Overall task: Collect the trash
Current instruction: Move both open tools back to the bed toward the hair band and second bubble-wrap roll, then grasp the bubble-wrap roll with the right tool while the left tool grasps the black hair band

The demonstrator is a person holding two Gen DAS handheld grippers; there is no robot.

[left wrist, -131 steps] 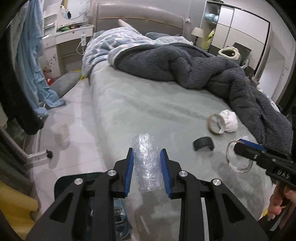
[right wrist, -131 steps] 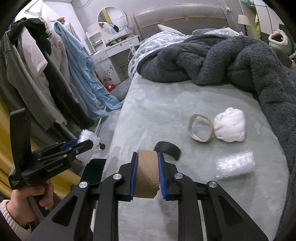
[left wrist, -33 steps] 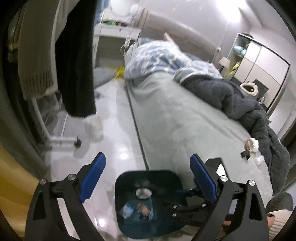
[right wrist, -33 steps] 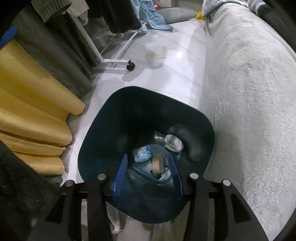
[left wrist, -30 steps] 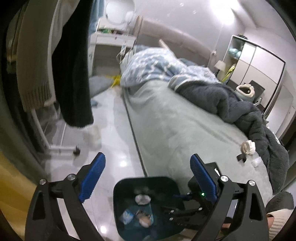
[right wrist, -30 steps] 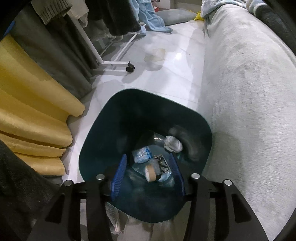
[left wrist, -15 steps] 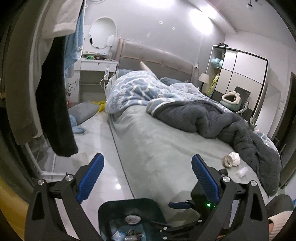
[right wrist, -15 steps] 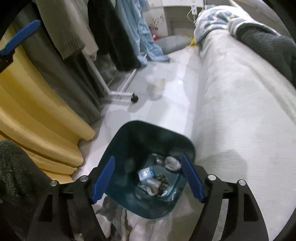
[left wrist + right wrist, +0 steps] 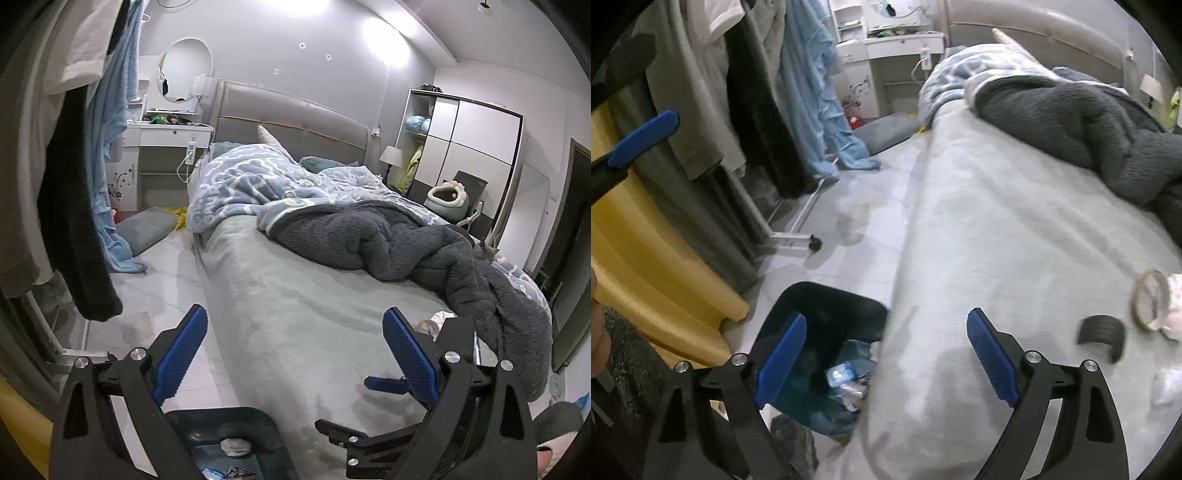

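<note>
A dark teal trash bin (image 9: 816,306) stands on the floor beside the bed, with wrappers and a tape roll (image 9: 849,384) inside; its rim (image 9: 221,413) shows at the bottom of the left wrist view. My right gripper (image 9: 886,354) hangs above the bin's edge and the bed, jaws opening wide, nothing between them. My left gripper (image 9: 295,347) is open and empty, facing along the bed. On the bed lie a black ring piece (image 9: 1102,334), a thin tape ring (image 9: 1150,299), a white wad (image 9: 1178,306) and clear plastic (image 9: 1167,384).
A grey-green bed (image 9: 314,295) carries a dark grey blanket (image 9: 388,236) and a blue quilt (image 9: 251,184). Clothes hang on a wheeled rack (image 9: 790,236) at the left, with yellow cloth (image 9: 646,266) below. A white dresser (image 9: 162,136) and wardrobe (image 9: 465,140) stand at the back.
The right gripper let the brown tape roll fall into the bin, spread its jaws and rose, swinging toward the bed. The left gripper, open throughout, lifted from over the bin.
</note>
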